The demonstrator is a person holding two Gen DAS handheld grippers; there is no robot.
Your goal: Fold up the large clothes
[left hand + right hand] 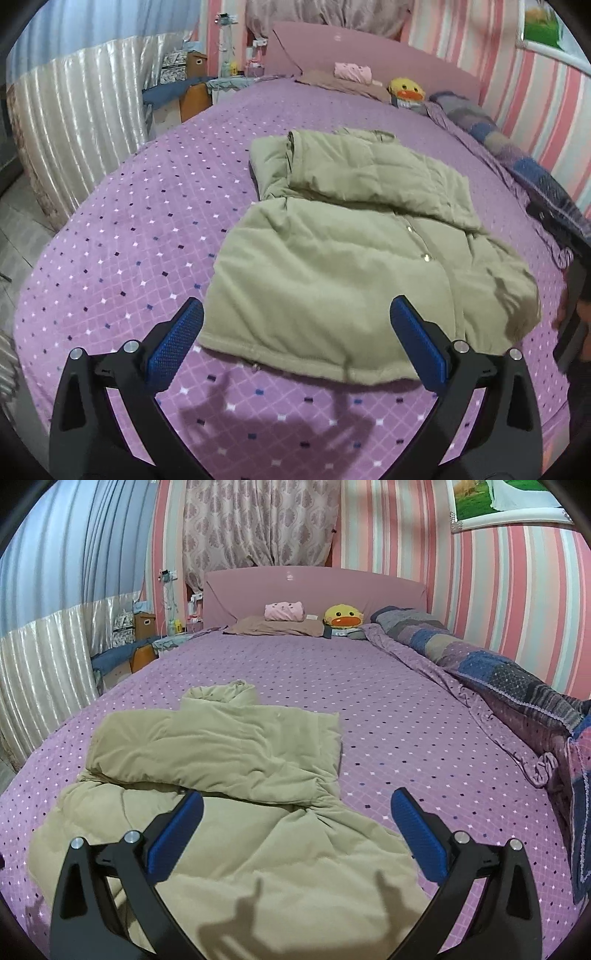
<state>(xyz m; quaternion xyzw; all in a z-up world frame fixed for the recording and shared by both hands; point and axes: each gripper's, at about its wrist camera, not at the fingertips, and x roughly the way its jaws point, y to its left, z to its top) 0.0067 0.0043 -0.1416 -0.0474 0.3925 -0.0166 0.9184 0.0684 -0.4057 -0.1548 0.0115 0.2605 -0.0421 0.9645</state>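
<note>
An olive-green padded jacket [343,236] lies flat on the purple dotted bedspread [129,236], its sleeves folded in across the body and snap buttons showing down the front. My left gripper [297,314] hovers open above the jacket's near hem, blue pads wide apart, nothing between them. In the right wrist view the same jacket [207,775] spreads below and left of my right gripper [297,805], which also stands open and empty over the jacket's right side. The right gripper's dark body shows at the right edge of the left wrist view.
A pink headboard [314,590], a brown pillow [277,627], a pink rolled cloth [283,611] and a yellow duck plush [342,616] sit at the bed's head. A patchwork quilt [498,672] runs along the striped wall. Boxes [195,62] and curtains stand left of the bed.
</note>
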